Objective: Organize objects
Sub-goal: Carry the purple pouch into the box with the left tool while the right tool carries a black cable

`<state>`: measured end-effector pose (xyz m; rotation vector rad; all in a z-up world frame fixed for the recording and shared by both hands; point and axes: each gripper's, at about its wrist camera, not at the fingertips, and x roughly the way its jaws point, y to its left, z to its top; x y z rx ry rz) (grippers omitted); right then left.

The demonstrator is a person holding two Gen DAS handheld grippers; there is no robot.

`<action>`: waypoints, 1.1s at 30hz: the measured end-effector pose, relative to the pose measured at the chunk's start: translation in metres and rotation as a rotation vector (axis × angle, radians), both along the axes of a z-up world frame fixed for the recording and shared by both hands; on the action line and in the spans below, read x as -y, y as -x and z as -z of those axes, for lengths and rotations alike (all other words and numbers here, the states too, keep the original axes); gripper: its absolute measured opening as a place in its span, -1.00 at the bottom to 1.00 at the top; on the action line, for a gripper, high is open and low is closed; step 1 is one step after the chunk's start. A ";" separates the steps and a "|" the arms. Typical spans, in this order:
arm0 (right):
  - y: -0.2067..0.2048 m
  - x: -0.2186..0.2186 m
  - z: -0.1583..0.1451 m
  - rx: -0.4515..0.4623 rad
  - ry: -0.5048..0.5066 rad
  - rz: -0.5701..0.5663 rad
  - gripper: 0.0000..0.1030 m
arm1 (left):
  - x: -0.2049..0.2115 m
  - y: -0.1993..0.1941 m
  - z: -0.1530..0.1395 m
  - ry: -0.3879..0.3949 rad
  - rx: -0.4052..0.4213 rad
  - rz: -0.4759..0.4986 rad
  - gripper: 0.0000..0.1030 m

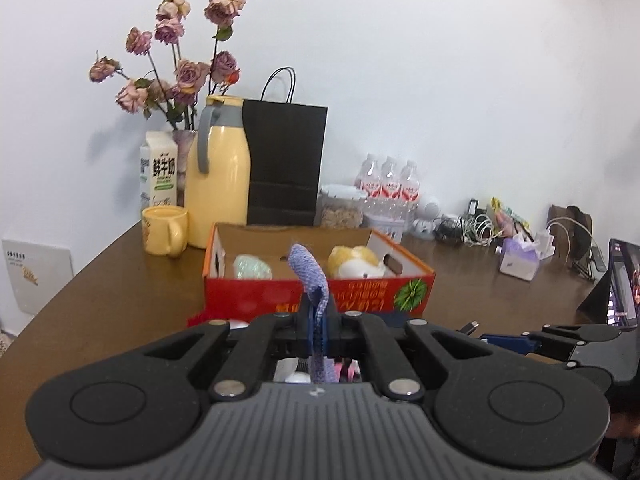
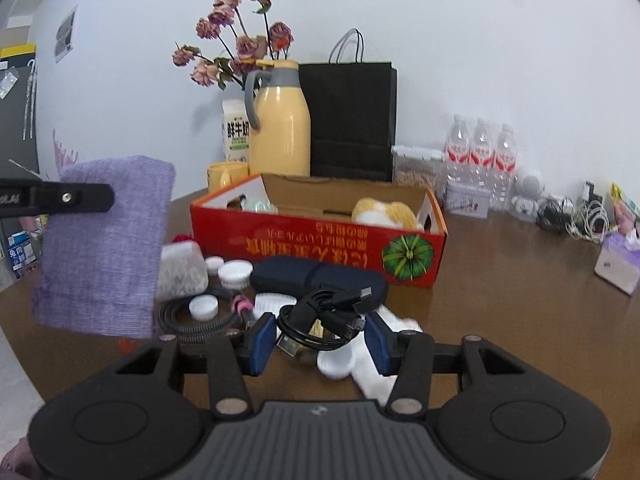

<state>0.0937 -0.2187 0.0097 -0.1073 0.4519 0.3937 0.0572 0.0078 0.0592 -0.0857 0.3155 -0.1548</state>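
My left gripper [image 1: 318, 320] is shut on a purple cloth [image 1: 310, 272], held above the table in front of the red cardboard box [image 1: 320, 294]. In the right wrist view the cloth [image 2: 104, 248] hangs at the left from the left gripper's fingers [image 2: 86, 198]. My right gripper [image 2: 322, 338] is open, its blue pads either side of a coiled black cable [image 2: 324, 316]. The box [image 2: 316, 242] holds a yellow-white plush [image 2: 386, 210] and a pale green item [image 1: 252, 267].
On the table before the box lie a dark blue case [image 2: 316, 274], white caps [image 2: 234, 272], a braided cable [image 2: 192, 320] and a white cloth [image 2: 376, 368]. Behind stand a yellow jug [image 1: 218, 176], mug [image 1: 164, 230], black bag [image 1: 284, 164], water bottles [image 2: 480, 152]. A laptop [image 1: 622, 284] is right.
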 end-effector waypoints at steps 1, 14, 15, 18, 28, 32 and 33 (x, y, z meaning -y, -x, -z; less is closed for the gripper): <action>-0.003 -0.002 -0.002 0.007 0.001 -0.004 -0.08 | 0.000 -0.004 -0.002 0.002 0.004 0.002 -0.92; -0.075 -0.038 -0.033 0.101 0.013 -0.055 -0.08 | 0.004 -0.091 -0.024 0.035 0.040 0.028 -0.92; -0.083 -0.041 -0.036 0.109 0.014 -0.055 -0.08 | 0.004 -0.100 -0.026 0.039 0.041 0.028 -0.92; -0.108 -0.050 -0.042 0.127 0.014 -0.047 -0.08 | 0.003 -0.129 -0.029 0.059 0.038 0.032 -0.92; -0.195 -0.073 -0.033 0.077 0.034 -0.035 -0.08 | -0.006 -0.215 -0.013 0.113 -0.005 0.004 -0.92; -0.217 -0.079 -0.020 0.044 0.016 -0.018 -0.08 | -0.010 -0.239 0.002 0.135 -0.012 -0.019 -0.92; -0.220 -0.079 -0.015 0.038 0.014 -0.014 -0.08 | -0.009 -0.247 0.007 0.110 -0.042 -0.009 -0.92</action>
